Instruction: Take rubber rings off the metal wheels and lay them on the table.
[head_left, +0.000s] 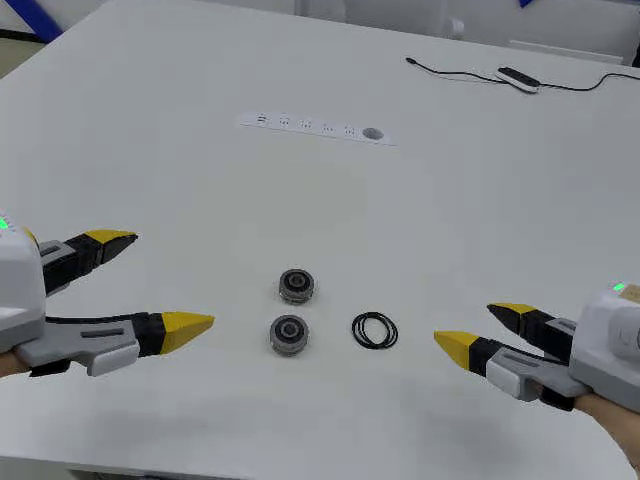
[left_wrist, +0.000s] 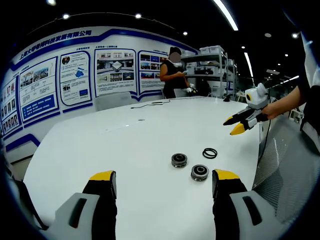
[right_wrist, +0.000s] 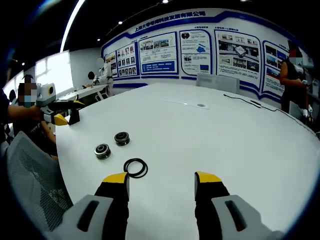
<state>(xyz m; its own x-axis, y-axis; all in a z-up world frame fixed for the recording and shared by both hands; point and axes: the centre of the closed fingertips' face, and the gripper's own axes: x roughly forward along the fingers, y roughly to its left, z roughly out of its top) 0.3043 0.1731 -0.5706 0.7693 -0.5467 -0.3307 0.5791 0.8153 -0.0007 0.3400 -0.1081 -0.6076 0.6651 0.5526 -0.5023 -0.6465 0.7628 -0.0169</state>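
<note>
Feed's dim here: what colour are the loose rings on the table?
The rings are black; clearest in the head view.

Company lab, wall display boards, equipment shelves

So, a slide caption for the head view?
Open left gripper and right gripper flank two metal wheels and loose rubber rings.

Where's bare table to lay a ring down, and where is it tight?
Widest bare table: between the wheels and the power strip. Also free: left of the wheels toward the left gripper, and a narrower strip between the rings and the right gripper. Tight only where the two wheels and rings cluster.
</note>
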